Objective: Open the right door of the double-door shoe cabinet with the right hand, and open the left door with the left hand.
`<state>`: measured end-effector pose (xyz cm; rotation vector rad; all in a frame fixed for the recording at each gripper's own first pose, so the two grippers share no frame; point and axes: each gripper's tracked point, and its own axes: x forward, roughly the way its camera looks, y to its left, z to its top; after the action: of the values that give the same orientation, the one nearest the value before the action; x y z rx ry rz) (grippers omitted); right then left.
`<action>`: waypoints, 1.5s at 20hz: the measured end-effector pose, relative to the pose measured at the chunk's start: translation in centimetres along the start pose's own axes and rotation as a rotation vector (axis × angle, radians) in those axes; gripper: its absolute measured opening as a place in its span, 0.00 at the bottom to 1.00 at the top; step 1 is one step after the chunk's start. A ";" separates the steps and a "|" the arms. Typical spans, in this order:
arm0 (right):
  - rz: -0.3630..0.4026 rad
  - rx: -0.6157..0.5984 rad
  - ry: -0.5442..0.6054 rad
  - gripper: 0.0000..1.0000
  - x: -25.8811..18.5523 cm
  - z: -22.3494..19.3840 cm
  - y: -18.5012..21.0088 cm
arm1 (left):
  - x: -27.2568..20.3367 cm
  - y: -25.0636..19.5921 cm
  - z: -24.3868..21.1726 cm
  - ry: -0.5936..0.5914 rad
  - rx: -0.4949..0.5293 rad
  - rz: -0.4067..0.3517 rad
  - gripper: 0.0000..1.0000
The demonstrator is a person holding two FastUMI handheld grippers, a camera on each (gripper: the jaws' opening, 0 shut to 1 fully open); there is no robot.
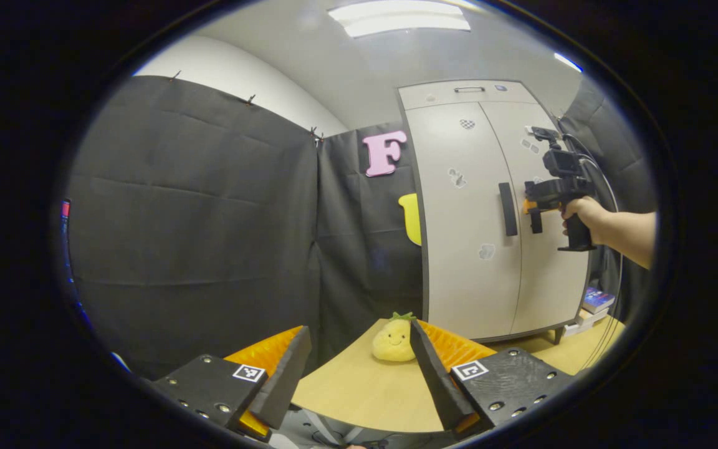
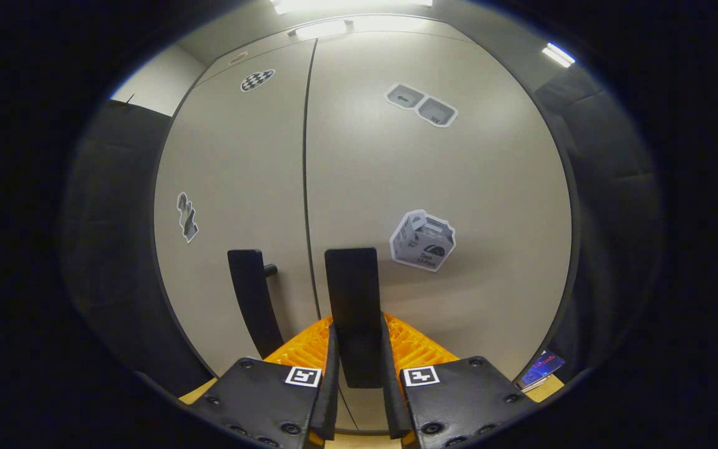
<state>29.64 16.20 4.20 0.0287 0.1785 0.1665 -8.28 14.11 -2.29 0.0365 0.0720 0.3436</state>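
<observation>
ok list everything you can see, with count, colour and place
cabinet: one, grey, on the table, both doors shut
handles: two, black, left free, right between right gripper's fingers
stickers: several, on the doors
plush: one, yellow, on table before cabinet
table: one, wooden
books: few, right of cabinet
left gripper: open, far from cabinet
right gripper: shut on right handle
hand: holds right gripper

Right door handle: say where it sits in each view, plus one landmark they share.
Left gripper view: right door handle, right of centre, at the right gripper.
Right gripper view: bottom centre, clamped between that gripper's fingers.
Shared landmark: left door handle.
</observation>
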 end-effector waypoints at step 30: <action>0.155 -0.009 0.061 0.14 -14.0 -0.8 -5.9 | 0.2 -12.0 2.3 -0.050 -0.020 -0.300 0.92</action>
<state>16.86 8.03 5.63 0.0280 0.2368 0.3229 -3.87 2.87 -0.59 0.0145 0.0241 0.0439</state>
